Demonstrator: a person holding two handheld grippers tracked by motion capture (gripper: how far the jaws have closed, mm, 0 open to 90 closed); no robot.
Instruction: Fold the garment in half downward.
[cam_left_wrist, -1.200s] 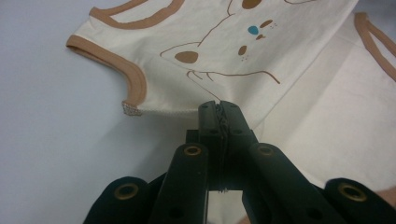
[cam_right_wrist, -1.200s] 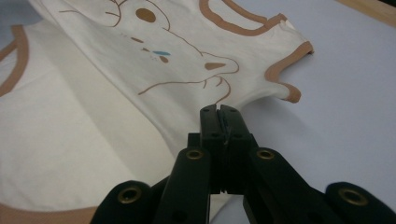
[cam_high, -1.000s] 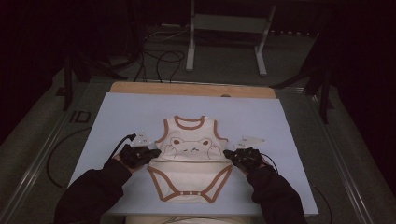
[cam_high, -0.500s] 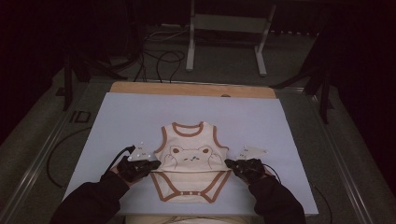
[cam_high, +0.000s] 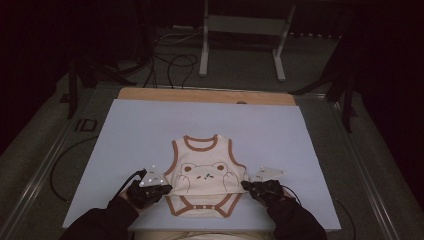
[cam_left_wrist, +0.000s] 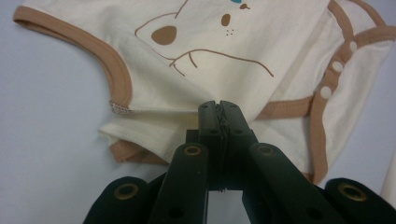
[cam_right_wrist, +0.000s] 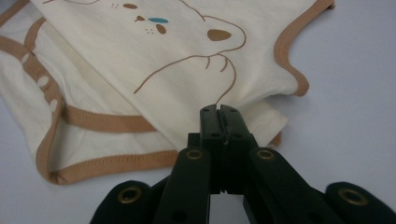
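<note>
I count one cream sleeveless baby bodysuit with brown trim and a printed bear (cam_high: 206, 177), lying on one pale blue-grey sheet (cam_high: 150, 125) that covers one wooden tabletop (cam_high: 200, 95). I count two black two-jaw grippers: the left gripper (cam_high: 167, 187) and the right gripper (cam_high: 245, 184), each carrying one grey three-cornered plate (cam_high: 154, 177), two plates in all. On the bodysuit's crotch flap I count four white snap buttons (cam_left_wrist: 337, 66) in the left gripper view. One white metal stand (cam_high: 245, 35) rises beyond the table.
</note>
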